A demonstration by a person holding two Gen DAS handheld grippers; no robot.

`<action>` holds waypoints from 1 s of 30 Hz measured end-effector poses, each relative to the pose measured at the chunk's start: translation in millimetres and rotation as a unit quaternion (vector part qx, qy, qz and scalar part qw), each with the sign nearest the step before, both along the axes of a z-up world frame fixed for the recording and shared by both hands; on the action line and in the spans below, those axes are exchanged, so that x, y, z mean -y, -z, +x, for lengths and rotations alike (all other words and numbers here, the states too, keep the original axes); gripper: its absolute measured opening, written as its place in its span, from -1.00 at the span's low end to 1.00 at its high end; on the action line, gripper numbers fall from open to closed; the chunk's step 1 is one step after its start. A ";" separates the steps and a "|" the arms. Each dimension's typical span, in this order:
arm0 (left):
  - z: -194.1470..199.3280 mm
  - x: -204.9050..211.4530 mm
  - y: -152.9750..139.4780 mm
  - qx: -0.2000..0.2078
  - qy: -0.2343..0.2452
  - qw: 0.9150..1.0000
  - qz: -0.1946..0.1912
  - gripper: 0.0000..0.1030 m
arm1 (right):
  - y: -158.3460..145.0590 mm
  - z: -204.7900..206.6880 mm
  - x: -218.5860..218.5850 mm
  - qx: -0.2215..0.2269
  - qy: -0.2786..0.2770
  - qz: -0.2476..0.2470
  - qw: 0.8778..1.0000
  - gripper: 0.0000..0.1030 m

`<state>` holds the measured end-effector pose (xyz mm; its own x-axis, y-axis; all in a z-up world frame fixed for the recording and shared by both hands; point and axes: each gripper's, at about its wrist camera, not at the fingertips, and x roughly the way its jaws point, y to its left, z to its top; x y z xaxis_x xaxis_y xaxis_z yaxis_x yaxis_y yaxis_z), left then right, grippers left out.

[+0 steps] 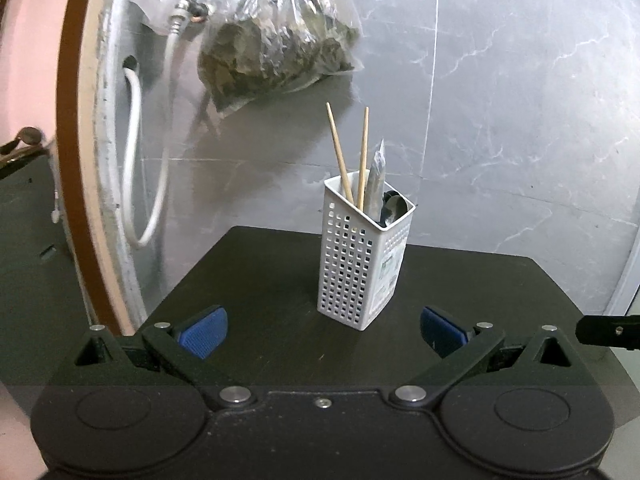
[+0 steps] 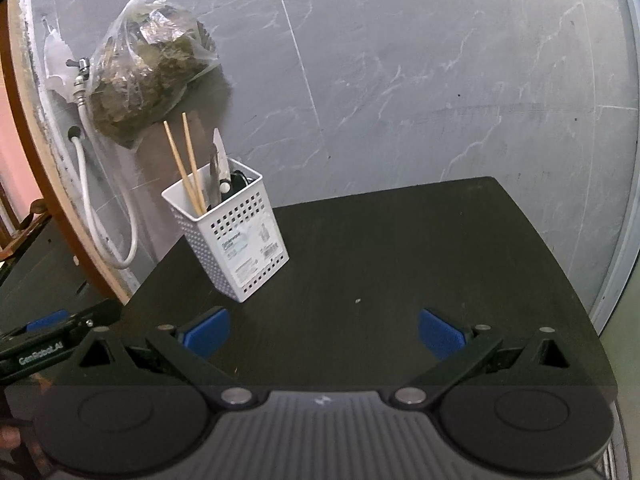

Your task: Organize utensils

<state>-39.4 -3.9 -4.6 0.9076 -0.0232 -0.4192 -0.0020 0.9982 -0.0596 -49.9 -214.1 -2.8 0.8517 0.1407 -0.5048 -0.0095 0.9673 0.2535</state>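
Two wooden chopsticks [image 1: 347,152] stand tilted in a white perforated utensil holder [image 1: 362,264], beside a knife [image 2: 219,164] and dark spoons [image 1: 394,206]. The holder sits upright on the dark table [image 2: 400,248], near its back left edge. The left gripper [image 1: 323,334] hovers just before the holder, jaws spread wide and holding nothing. The right gripper [image 2: 324,332] is equally wide open and empty, the holder off to its left. A clear bag [image 1: 276,36] hangs on the grey marble wall [image 2: 440,80] beside a white hose [image 1: 140,184].
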 end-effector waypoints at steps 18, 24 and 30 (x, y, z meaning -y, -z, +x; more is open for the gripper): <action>-40.3 -3.8 -12.2 -0.004 -0.004 1.000 0.011 0.99 | 2.8 -30.7 -3.1 -0.014 0.024 -0.005 1.000 1.00; -37.5 -14.4 -13.8 -0.012 0.011 1.000 0.002 0.99 | -3.0 -34.3 -14.4 -0.022 0.040 -0.016 0.999 1.00; -32.7 -18.6 -13.7 -0.015 0.029 0.999 0.004 0.99 | -4.9 -36.8 -30.0 -0.031 0.046 -0.030 0.998 1.00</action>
